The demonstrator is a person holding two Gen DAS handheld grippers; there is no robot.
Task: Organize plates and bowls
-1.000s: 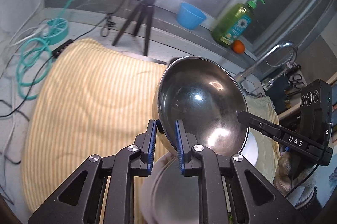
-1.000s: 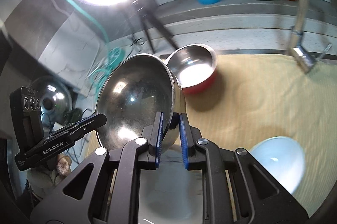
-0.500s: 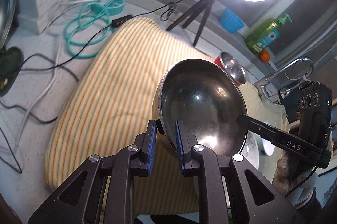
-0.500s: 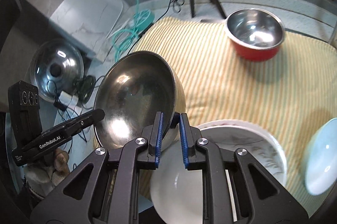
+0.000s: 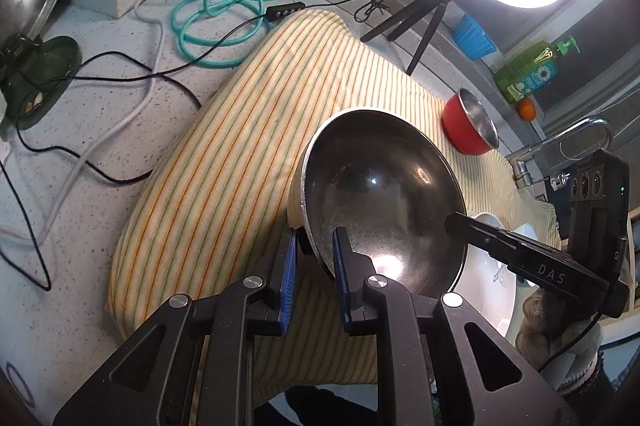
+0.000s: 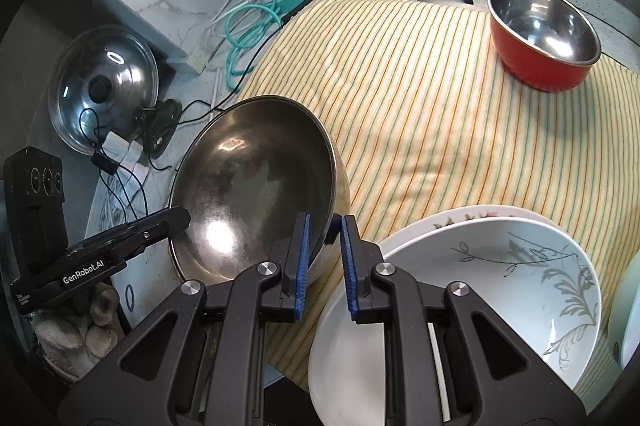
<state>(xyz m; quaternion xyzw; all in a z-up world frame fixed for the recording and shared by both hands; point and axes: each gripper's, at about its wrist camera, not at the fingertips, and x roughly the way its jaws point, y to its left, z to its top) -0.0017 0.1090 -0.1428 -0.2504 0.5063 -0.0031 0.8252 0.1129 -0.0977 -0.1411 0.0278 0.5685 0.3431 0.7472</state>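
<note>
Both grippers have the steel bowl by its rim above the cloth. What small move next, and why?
Probably lower it straight down onto the bare striped cloth. The left gripper and right gripper pinch opposite rims of the steel bowl, which hangs tilted, clear of the red bowl and white plates.

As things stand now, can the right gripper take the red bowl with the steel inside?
Probably not yet. The right gripper is shut on the rim of the large steel bowl, which the left gripper also clamps. The red bowl stands apart across the striped cloth, nothing blocking it.
</note>
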